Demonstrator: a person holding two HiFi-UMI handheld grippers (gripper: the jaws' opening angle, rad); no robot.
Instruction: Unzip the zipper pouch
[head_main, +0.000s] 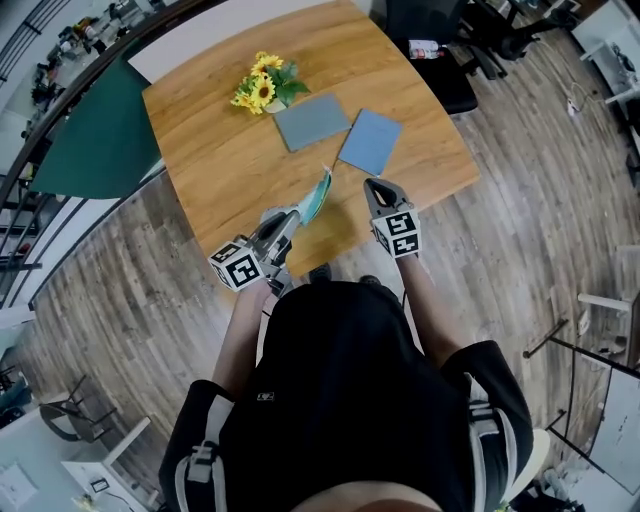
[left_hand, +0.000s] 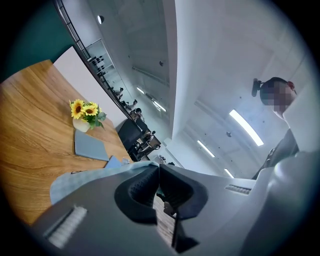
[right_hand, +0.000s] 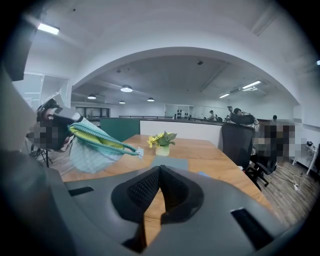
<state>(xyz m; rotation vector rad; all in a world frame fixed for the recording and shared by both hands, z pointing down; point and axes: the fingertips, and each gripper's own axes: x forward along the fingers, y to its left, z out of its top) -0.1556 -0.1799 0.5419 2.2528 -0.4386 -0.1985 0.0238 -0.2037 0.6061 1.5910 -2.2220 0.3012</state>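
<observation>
Wooden table (head_main: 210, 150), pouch (head_main: 316, 197) in left tool (head_main: 292, 215)

We get bright, even light from ceiling strips (left_hand: 245, 127); shadows on the counter (head_main: 230, 160) are soft. Fisheye bends every edge, corners go black, and the left tongs (left_hand: 159, 169) blur up close.

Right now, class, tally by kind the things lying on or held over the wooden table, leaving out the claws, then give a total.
zipper pouch: 1
flat blue-grey pads: 2
vase of sunflowers: 1
Total: 4
</observation>
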